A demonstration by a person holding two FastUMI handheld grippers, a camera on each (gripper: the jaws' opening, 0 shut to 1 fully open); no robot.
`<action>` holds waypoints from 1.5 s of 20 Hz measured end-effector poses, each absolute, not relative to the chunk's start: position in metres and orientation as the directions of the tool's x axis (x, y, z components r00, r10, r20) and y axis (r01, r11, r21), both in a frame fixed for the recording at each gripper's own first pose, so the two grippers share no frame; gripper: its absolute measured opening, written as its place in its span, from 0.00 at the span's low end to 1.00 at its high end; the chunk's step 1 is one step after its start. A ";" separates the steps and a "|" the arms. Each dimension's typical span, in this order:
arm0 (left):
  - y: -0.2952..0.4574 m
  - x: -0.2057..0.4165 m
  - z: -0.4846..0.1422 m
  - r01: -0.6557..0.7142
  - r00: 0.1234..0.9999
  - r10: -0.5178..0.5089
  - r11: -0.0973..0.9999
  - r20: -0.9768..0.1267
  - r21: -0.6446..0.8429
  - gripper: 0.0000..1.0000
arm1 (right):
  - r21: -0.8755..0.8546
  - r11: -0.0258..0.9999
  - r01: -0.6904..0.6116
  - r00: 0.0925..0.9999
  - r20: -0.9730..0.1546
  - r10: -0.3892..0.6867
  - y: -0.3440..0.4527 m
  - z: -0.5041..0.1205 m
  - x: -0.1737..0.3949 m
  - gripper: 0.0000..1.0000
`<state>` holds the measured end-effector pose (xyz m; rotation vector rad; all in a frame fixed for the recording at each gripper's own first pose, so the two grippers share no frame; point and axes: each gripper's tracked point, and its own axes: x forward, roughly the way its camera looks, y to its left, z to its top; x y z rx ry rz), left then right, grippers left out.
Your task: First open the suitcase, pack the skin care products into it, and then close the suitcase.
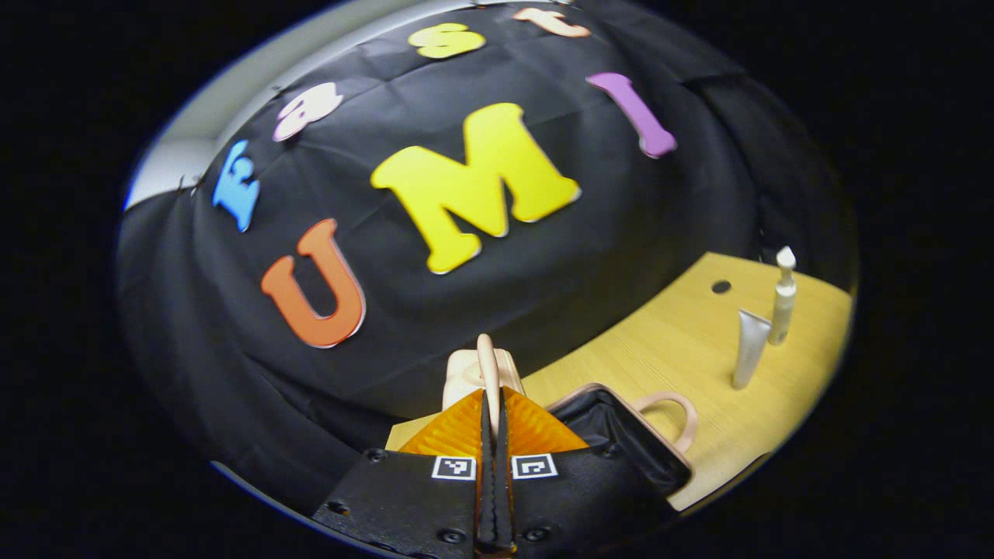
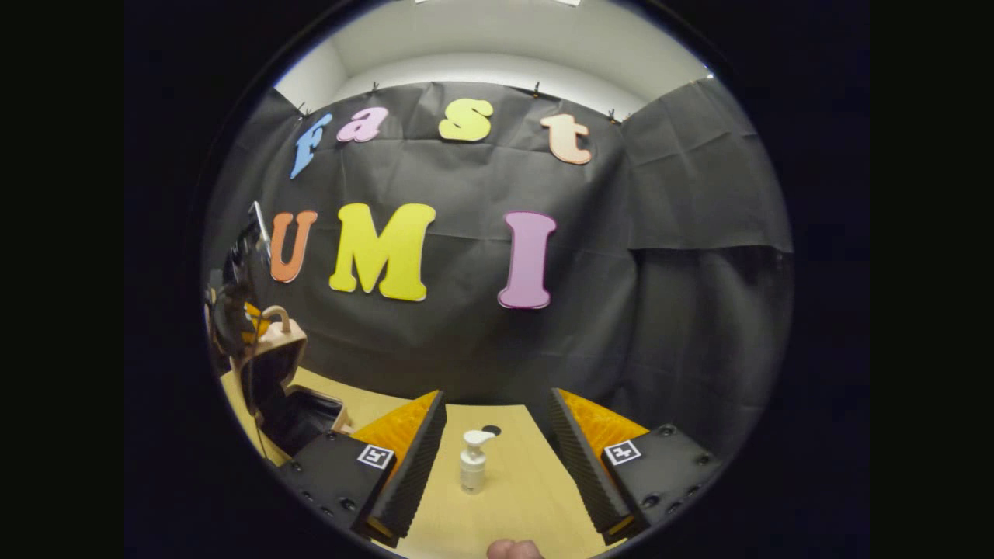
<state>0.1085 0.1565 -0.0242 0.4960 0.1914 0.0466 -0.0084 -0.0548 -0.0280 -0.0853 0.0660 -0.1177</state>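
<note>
**Suitcase lid held up while the pump bottle waits between spread fingers**

In the left gripper view the left gripper (image 1: 492, 435) has its two black-padded fingers pressed together on the thin beige loop handle (image 1: 487, 365) of the suitcase lid (image 1: 475, 373), which rises just beyond the fingertips. Below and to the right, the black-lined suitcase (image 1: 621, 435) lies open on the wooden table (image 1: 668, 349), with a second beige handle (image 1: 675, 411) curving out from its far edge. Farther right on the table, well apart from the case, a pale squeeze tube (image 1: 750, 348) stands on its cap just beside a white pump bottle (image 1: 783, 299); both are upright.

In the right gripper view the right gripper (image 2: 497, 435) has its fingers spread wide and holds nothing. The pump bottle (image 2: 472, 461) stands upright on the table (image 2: 512, 497) in the gap between them, touching neither. At the left edge of this view the suitcase (image 2: 299, 415) sits open, its lid (image 2: 272, 353) raised nearly upright, and the left gripper (image 2: 233, 310) is at the lid's top by the handle. A fingertip (image 2: 514, 550) of the person shows at the bottom edge
</note>
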 end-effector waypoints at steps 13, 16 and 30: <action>0.435 0.095 -0.098 -0.234 0.955 0.212 0.968 -0.205 -0.087 0.03 | -0.144 0.988 0.053 0.996 -0.065 -0.063 0.046 -0.008 0.008 0.79; 0.462 0.112 -0.166 -0.234 0.939 0.160 0.946 -0.304 -0.225 0.03 | -0.188 0.981 0.054 0.993 -0.094 -0.073 0.060 -0.013 0.009 0.79; 0.477 0.114 -0.261 -0.285 0.831 0.106 0.924 -0.546 -0.254 0.24 | -0.218 0.974 0.065 0.991 -0.099 -0.089 0.074 -0.010 0.009 0.79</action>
